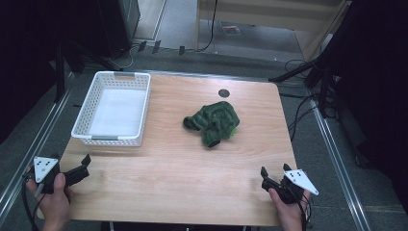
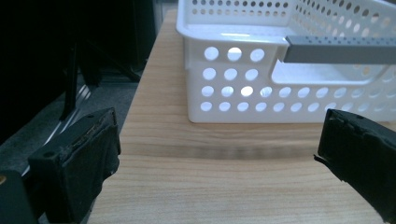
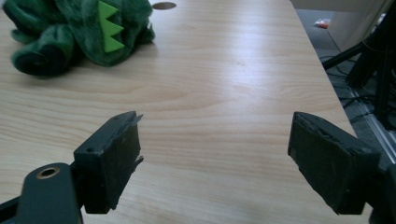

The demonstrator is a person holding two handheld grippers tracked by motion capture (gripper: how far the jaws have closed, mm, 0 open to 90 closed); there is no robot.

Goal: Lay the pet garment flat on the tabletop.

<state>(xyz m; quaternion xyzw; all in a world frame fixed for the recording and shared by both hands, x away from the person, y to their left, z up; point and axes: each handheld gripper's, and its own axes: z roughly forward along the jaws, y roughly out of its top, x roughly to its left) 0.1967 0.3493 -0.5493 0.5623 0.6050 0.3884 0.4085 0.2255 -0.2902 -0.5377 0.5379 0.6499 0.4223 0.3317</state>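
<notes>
Between basket point(image 1: 114, 109) and right table point(image 1: 168, 163) edge lies a green plush toy point(image 1: 214, 122); both grippers point(image 1: 72, 168) point(image 1: 274, 174) gape wide, empty, nothing obstructing.

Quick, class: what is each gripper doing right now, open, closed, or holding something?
Left gripper: open, holding nothing, near the white basket.
Right gripper: open, holding nothing, apart from the green plush toy.

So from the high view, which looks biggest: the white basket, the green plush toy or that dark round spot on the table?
1. white basket
2. green plush toy
3. dark round spot, by far the smallest
</notes>
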